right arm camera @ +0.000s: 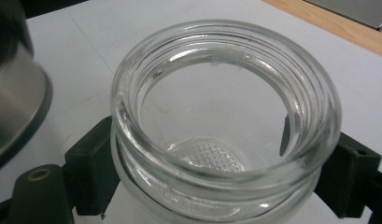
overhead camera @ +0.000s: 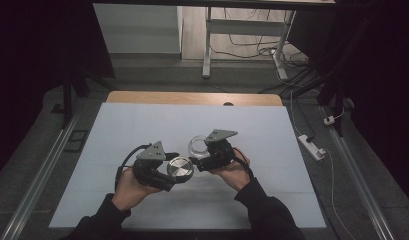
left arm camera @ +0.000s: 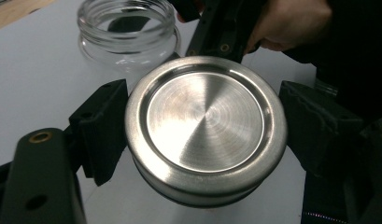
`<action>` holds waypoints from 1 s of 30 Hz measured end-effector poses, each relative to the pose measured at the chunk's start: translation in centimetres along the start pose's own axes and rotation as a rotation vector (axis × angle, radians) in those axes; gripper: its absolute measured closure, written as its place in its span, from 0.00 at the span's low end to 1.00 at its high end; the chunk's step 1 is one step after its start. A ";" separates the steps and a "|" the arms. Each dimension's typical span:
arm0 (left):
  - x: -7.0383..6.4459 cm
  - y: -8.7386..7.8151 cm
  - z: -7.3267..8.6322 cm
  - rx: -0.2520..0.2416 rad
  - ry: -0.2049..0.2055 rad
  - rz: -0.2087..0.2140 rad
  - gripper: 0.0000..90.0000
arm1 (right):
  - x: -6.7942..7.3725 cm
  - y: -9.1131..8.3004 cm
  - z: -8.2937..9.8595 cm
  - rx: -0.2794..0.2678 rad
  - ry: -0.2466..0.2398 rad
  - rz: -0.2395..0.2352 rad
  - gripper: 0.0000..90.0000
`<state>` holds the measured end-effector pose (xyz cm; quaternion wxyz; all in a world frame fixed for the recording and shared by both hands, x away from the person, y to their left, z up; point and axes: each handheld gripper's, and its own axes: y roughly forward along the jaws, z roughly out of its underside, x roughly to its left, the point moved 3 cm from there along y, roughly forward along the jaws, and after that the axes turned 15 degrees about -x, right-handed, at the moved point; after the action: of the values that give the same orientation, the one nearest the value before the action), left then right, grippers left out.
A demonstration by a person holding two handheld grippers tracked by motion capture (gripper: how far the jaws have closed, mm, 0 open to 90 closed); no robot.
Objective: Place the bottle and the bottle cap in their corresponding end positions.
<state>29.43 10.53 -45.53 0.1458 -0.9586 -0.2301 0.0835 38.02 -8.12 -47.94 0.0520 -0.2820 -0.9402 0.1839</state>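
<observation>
One glass jar (overhead camera: 196, 145) and one metal lid (overhead camera: 180, 167) are counted. Two grippers are listed: one left gripper (overhead camera: 168, 170) and one right gripper (overhead camera: 198, 155). One table (overhead camera: 142, 120) is recorded, and one power strip (overhead camera: 311, 146).

Looks like a lab / recording setup, not a home. Evidence: wooden table (overhead camera: 192, 97) w/ plain white mat (overhead camera: 142, 125) as work surface; black curtains (overhead camera: 37, 45) both sides, dim room. Behind table: white metal desk frame (overhead camera: 208, 45), loose cables (overhead camera: 252, 47) across grey floor. Power strip (overhead camera: 312, 146) w/ cord on floor at right. Metal rails (overhead camera: 39, 175) run along both table sides. Person's hands hold instrumented grippers w/ grey tracking plates (overhead camera: 221, 134) & trailing cables.
</observation>
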 end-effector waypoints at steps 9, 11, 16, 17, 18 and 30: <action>-0.6 0.7 1.2 0.013 0.016 0.012 0.23 | -0.5 1.0 -0.4 -0.003 -0.003 0.008 0.17; -0.7 0.9 1.4 0.012 0.016 0.016 0.23 | -0.6 1.1 -0.5 -0.003 -0.004 0.010 0.17; -1.0 1.5 2.2 0.025 0.020 0.025 0.23 | -1.0 1.6 -0.7 -0.003 -0.002 0.020 0.17; -1.0 1.6 2.4 0.027 0.022 0.026 0.23 | -1.2 1.7 -0.7 -0.003 -0.002 0.023 0.17; -1.1 1.8 2.5 0.029 0.022 0.030 0.23 | -1.3 1.8 -0.7 -0.003 -0.002 0.026 0.17; -1.1 3.0 3.8 0.021 0.020 0.038 0.23 | -2.3 3.1 -0.5 0.011 0.002 0.049 0.17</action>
<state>28.80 8.39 -49.97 0.1568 -0.9620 -0.2094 0.0790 41.66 -6.86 -48.58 0.0502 -0.3048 -0.9319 0.1899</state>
